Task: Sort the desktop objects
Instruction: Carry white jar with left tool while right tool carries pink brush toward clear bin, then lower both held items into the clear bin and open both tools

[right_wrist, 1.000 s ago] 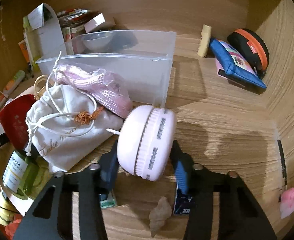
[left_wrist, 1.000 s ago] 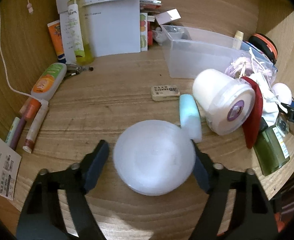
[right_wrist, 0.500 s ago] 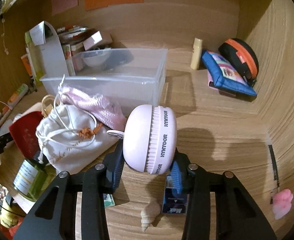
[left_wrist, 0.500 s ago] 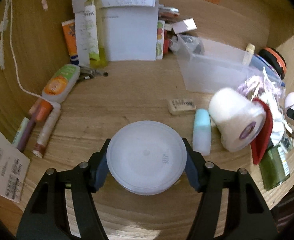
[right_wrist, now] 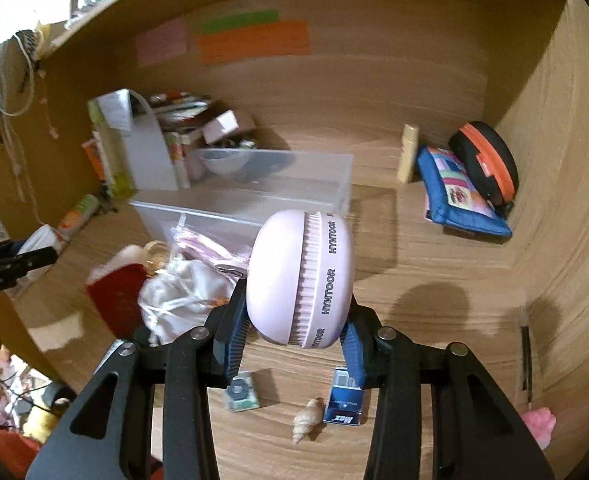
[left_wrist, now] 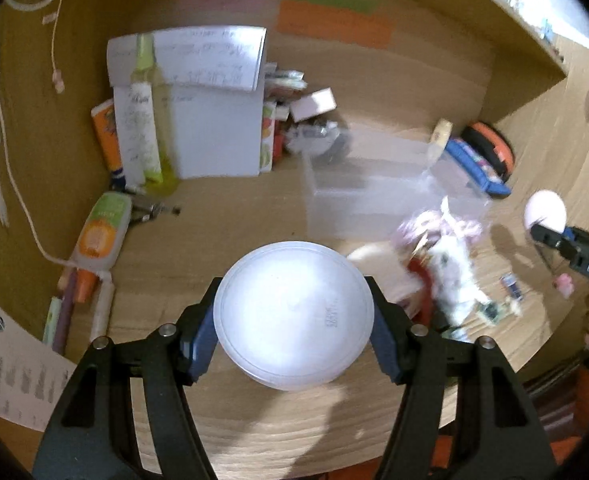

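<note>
My left gripper is shut on a round translucent white tub, lid facing the camera, held up above the wooden desk. In the right wrist view, my right gripper is shut on a pale pink round case with a ribbed seam and "HYNTOOR" lettering, also lifted off the desk. The same pink case and the right gripper show at the right edge of the left wrist view. A clear plastic bin stands behind both, with a small bowl inside.
A white drawstring pouch, a pink pouch and a red item lie beside the bin. Bottles, tubes and papers crowd the back left. A blue pouch and black-orange case sit back right. A shell and small packets lie below.
Both grippers have risen from the desk with their objects; the left closed onto the tub and lifted it. More of the back wall with coloured notes is in view.
</note>
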A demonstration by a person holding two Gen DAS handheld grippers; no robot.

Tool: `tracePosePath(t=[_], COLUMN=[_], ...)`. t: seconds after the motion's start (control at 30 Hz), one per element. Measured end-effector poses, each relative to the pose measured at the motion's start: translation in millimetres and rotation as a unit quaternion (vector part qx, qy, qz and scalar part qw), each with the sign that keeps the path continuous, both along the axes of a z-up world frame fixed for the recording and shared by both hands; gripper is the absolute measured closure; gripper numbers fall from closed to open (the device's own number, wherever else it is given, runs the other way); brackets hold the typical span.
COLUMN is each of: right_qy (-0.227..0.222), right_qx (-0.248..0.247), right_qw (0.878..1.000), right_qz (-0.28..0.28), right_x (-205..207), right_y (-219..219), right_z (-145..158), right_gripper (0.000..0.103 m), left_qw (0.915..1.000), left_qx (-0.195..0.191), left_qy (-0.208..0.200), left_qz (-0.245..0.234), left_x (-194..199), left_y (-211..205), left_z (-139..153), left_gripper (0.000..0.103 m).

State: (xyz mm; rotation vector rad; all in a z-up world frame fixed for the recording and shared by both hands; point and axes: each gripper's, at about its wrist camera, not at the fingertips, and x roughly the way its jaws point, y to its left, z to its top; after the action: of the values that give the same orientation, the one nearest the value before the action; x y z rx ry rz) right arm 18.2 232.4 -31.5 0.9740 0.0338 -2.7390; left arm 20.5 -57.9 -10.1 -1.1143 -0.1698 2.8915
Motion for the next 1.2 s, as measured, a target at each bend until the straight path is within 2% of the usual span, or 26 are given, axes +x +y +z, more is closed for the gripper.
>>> tracePosePath(t=[0.1,0.27,0.37,0.6,0.9,1.2], right_qy=[0.005,0.019,0.028,0.041,0.013,-0.04], right_qx=[-0.006,0.003,0.005,0.018,0.019,0.024], right_qw=[1.0,1.0,0.999,0.998,0.999,0.998], right_qz=[0.012,0.024,0.034,0.039,0.045,0.045], right_x=[2,-1,-7,-39,-86,-133], right_y=[-1,-7,-10,-20,-28,-27], right_z=[13,34,45,59,50,17], right_gripper=[0.066,0.066,0.066,0.066,0.066,0.066], left_qw=[0.9999,0.9987,0.9976,0.9976,0.9979,0.9968], left_qx=[0.001,-0.026,-0.04,-0.032,-0.027,-0.018], left_qy=[0.014,0.041,0.051,0.044,0.033,-0.015], left_qz=[-0.008,-0.017,-0.027,-0.043,-0.049,-0.077], left_x=[-3,-15,-26,-65,-123,-172], left_y=[3,11,17,23,30,41], left_z=[18,43,51,56,55,26], left_gripper=[0.038,0.038,0.038,0.038,0.038,0.038])
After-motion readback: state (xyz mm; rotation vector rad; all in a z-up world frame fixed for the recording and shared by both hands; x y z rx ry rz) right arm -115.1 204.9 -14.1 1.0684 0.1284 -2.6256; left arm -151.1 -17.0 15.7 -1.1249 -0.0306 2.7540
